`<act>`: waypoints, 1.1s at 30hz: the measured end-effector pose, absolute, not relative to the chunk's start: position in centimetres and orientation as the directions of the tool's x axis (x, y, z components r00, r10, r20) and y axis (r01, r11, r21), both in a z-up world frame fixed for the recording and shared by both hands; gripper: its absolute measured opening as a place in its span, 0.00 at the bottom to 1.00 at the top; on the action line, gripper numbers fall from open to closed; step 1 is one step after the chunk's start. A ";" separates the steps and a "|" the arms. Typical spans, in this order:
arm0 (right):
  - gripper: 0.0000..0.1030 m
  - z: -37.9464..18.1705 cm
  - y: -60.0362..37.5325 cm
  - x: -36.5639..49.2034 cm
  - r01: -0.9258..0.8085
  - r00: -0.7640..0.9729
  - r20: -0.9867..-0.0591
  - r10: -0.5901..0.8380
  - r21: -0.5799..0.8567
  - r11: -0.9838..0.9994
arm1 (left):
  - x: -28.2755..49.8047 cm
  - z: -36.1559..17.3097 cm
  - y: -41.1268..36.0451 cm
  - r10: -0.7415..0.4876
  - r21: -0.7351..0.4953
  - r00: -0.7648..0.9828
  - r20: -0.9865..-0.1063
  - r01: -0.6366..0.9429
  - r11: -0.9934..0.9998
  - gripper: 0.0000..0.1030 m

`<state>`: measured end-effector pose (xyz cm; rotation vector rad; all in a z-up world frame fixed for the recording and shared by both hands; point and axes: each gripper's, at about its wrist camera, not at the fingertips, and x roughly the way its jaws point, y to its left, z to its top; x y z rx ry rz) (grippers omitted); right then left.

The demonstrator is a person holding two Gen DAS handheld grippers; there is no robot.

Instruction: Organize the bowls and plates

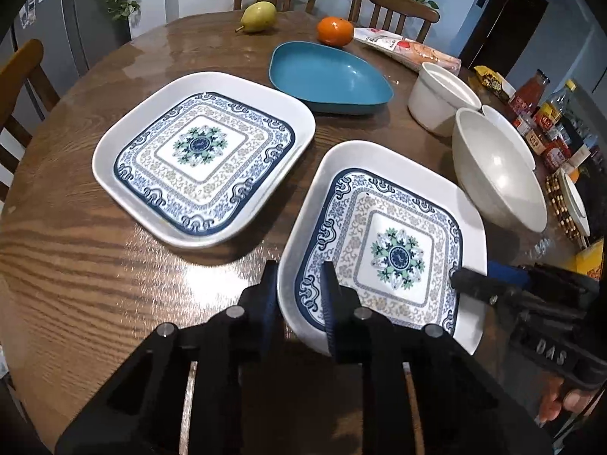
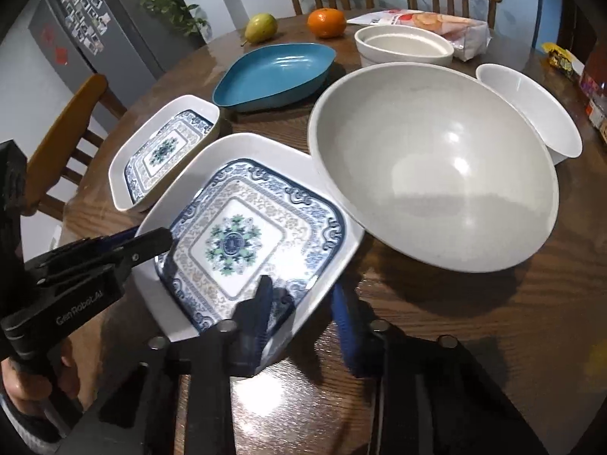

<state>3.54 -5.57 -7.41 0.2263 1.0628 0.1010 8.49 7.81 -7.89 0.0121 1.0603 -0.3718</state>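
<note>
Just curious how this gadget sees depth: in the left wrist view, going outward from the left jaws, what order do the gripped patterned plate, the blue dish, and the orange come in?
1. Gripped patterned plate: its near rim sits between the left gripper jaws.
2. Blue dish: mid-table, beyond both plates.
3. Orange: far edge, just behind the blue dish.

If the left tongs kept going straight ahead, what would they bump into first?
They are already clamped on the near plate rim, so that plate comes first. Left tongs point on toward the blue dish, though depth is hard to judge.
</note>
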 end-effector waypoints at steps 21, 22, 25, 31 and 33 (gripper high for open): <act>0.17 -6.4 -6.8 -2.2 -0.132 0.420 -0.874 0.243 0.206 0.970 | -2.6 -7.6 6.1 -0.265 -0.186 0.406 -0.875 0.223 0.957 0.17; 0.17 -6.5 -6.7 -2.2 -0.143 0.417 -0.877 0.238 0.195 0.970 | -2.8 -7.9 6.1 -0.261 -0.187 0.400 -0.878 0.215 0.959 0.17; 0.17 -6.9 -6.6 -2.5 -0.145 0.411 -0.877 0.247 0.205 0.968 | -3.0 -8.3 6.2 -0.248 -0.184 0.399 -0.883 0.192 0.964 0.17; 0.38 -6.6 -6.7 -3.0 -0.152 0.430 -0.873 0.230 0.181 0.972 | -3.2 -6.9 7.0 -0.205 -0.145 0.469 -0.859 0.161 0.976 0.41; 0.45 -5.9 -7.2 -3.2 -0.150 0.456 -0.858 0.236 0.187 0.971 | -3.1 -6.4 7.6 -0.195 -0.142 0.487 -0.851 0.143 0.979 0.47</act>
